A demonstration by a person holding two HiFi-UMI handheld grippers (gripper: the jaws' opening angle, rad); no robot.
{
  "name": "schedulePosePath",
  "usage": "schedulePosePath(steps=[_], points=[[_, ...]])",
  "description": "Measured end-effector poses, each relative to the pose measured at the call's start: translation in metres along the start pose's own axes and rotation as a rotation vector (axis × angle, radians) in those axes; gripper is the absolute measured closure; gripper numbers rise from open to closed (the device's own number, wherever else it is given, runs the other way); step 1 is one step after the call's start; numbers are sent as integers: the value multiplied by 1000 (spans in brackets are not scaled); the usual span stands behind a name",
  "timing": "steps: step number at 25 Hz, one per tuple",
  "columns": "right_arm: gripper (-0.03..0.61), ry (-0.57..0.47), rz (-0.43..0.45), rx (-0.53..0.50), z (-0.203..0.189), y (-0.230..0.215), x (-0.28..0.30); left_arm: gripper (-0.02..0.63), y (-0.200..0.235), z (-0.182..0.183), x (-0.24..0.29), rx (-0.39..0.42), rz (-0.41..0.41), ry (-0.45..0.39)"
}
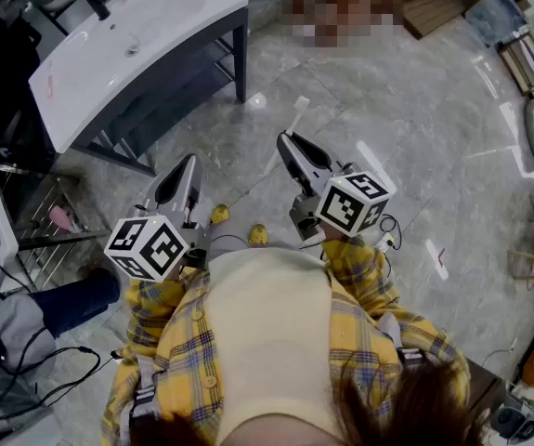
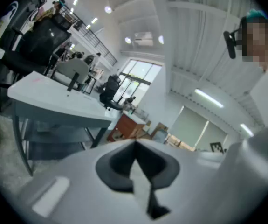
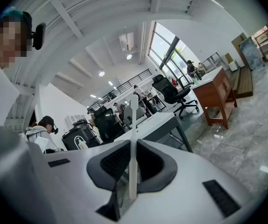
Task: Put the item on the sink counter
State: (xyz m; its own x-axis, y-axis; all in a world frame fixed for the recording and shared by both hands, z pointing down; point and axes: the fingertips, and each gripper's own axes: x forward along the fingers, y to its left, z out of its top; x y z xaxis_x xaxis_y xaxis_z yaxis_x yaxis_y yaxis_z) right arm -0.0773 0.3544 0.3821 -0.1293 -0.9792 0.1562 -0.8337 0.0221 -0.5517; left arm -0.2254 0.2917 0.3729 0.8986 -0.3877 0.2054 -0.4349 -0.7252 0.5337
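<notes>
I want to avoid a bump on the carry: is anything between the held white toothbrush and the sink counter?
Nothing visible. The right gripper holds the white toothbrush; only floor lies between it and the sink counter. The left gripper sits beside that route, not in it.

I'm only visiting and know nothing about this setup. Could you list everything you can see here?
sink counter: one, white top on a dark frame, upper left of the head view
faucet: one, black, at the sink counter's far edge
slim item: one, white, stick-like, upright between the right jaws
wooden desk: one, reddish brown, right side of the right gripper view
office chair: one, black, just left of the wooden desk
floor: grey marbled tiles, all around
shoes: two, yellow, between the grippers
left hand-held gripper: one, grey, jaws together, nothing in them
right hand-held gripper: one, grey, jaws closed on the slim item
</notes>
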Motion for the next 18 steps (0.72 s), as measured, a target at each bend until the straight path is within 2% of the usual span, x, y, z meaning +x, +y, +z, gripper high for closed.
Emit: schedulePosePath(steps=[10, 18], points=[[535, 7, 18, 12, 1, -6, 1, 607, -9, -4, 5, 16, -7, 6], [534, 34, 25, 34, -3, -11, 11, 607, 0, -3, 8, 38, 28, 15]])
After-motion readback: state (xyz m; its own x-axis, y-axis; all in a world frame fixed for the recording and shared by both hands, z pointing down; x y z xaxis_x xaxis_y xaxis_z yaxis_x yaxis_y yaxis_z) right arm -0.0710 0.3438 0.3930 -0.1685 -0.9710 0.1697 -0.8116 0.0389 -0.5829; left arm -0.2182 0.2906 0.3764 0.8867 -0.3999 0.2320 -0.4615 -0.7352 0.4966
